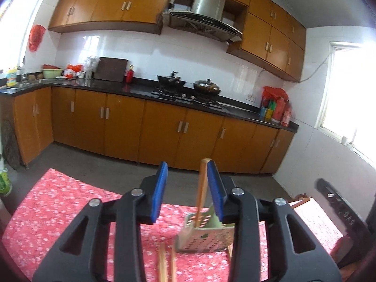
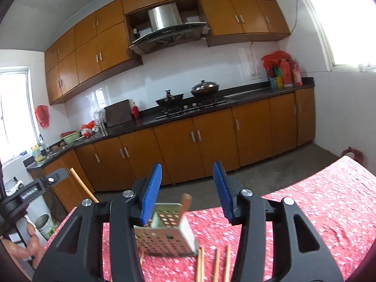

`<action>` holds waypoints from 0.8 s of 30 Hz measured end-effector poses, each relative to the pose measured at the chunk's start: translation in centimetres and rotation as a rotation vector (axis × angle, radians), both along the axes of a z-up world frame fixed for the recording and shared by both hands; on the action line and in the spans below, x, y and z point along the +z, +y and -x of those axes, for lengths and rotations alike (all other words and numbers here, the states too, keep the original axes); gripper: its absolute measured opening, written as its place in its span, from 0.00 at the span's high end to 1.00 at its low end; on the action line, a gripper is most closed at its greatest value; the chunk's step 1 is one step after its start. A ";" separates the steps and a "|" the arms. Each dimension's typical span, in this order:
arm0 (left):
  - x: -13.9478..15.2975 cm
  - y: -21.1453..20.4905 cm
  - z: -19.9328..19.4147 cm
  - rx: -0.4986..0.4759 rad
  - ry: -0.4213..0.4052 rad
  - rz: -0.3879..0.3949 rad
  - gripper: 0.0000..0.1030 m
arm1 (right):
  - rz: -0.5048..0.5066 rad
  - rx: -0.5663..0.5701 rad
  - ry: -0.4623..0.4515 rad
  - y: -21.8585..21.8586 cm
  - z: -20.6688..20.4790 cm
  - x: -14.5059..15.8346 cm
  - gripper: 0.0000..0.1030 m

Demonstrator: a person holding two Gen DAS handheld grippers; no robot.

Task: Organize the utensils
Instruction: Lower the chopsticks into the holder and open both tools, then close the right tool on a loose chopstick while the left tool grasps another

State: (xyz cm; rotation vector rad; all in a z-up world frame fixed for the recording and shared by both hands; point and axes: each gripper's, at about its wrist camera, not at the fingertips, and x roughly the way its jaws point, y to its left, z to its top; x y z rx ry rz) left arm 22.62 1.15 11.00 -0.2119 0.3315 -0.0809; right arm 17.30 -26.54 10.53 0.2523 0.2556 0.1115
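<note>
Loose chopsticks [image 2: 215,264] are seen lying nearest on the red flowered tablecloth [image 2: 329,202]. Just beyond, a perforated metal holder [image 2: 164,237] stands tilted with one chopstick [image 1: 202,188] in it. The left gripper [image 1: 188,190] and the right gripper [image 2: 188,192] are held with jaws apart, gripping nothing. Past the table's far edge, bare floor [image 2: 270,176] is left open up to the cabinets [image 1: 164,127].

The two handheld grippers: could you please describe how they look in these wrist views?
Both look alike. The left gripper and the right gripper each have matte black plastic linkage arms with triangular cut-outs, joined by round silver pivot bolts. Each finger ends in a flat blue pad, ribbed on the right gripper's. No cables or sleeves are visible; pale lettering on the left gripper's body is unreadable.
</note>
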 end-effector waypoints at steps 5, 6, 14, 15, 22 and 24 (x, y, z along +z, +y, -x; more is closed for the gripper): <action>-1.5 2.7 3.1 0.056 0.025 -0.028 0.59 | 0.016 -0.068 0.067 -2.5 2.4 -1.9 0.52; -2.6 3.4 3.9 0.068 0.047 -0.045 0.59 | 0.027 -0.078 0.093 -2.7 2.6 -2.8 0.52; -11.9 5.4 6.4 0.065 0.258 -0.122 0.59 | 0.083 0.026 0.499 -1.7 1.8 -15.1 0.72; -13.0 5.6 6.5 0.057 0.293 -0.110 0.59 | 0.083 0.046 0.527 -1.1 1.8 -16.1 0.73; -17.4 5.3 7.9 -0.005 0.380 -0.061 0.60 | 0.134 0.093 0.624 1.4 1.8 -19.9 0.77; -18.1 4.9 8.0 -0.026 0.400 -0.051 0.63 | 0.150 0.072 0.622 1.2 1.6 -20.2 0.88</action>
